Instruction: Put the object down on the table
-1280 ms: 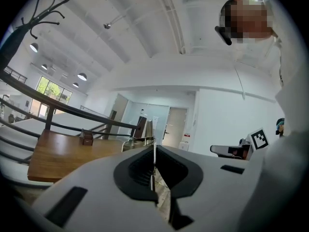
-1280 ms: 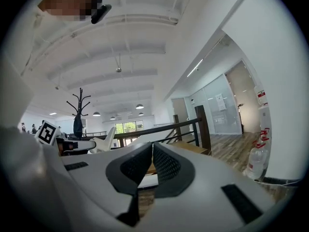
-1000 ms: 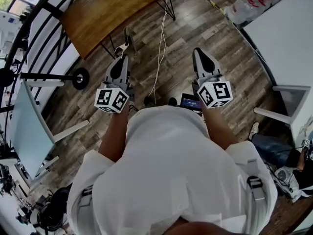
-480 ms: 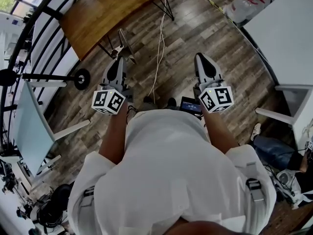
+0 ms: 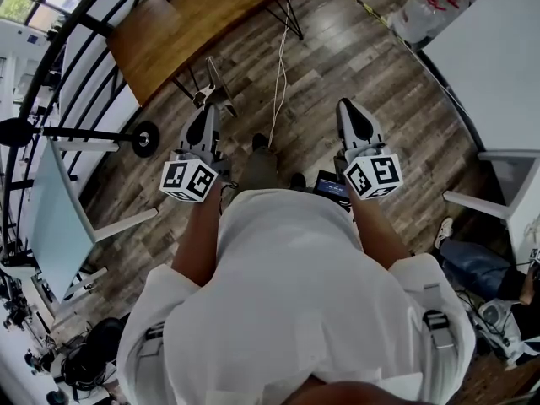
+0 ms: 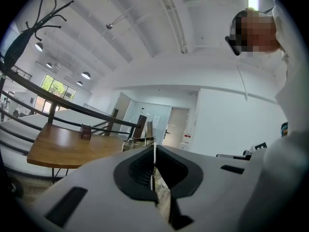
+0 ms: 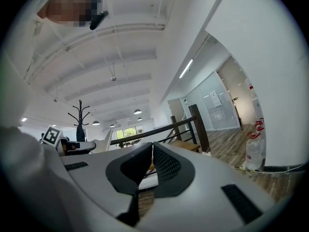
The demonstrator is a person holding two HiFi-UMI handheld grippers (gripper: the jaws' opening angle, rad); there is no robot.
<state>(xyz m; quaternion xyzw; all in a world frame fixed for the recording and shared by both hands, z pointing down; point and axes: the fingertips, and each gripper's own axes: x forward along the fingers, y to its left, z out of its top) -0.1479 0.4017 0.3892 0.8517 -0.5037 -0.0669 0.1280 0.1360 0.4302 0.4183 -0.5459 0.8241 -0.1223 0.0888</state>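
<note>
My left gripper (image 5: 207, 101) is held out over the wood floor, shut on a thin metal tool (image 5: 210, 81) that sticks out past its tips. In the left gripper view the jaws (image 6: 153, 151) are pressed on the tool's flat blade (image 6: 146, 132), whose far end rises above them. A brown wooden table (image 5: 190, 15) stands ahead to the left, and also shows in the left gripper view (image 6: 67, 149). My right gripper (image 5: 345, 105) is level beside it, jaws shut (image 7: 152, 145) with nothing between them.
A white cable (image 5: 278, 66) runs across the floor ahead. A white table (image 5: 498, 49) stands at the right, with water bottles (image 5: 422, 11) near its far corner. A black railing (image 5: 76, 66) and a white chair (image 5: 51, 218) are at the left.
The person has stepped forward: a shoe now shows between the grippers and the wooden table sits slightly nearer. Both grippers keep the same pose and grip.
</note>
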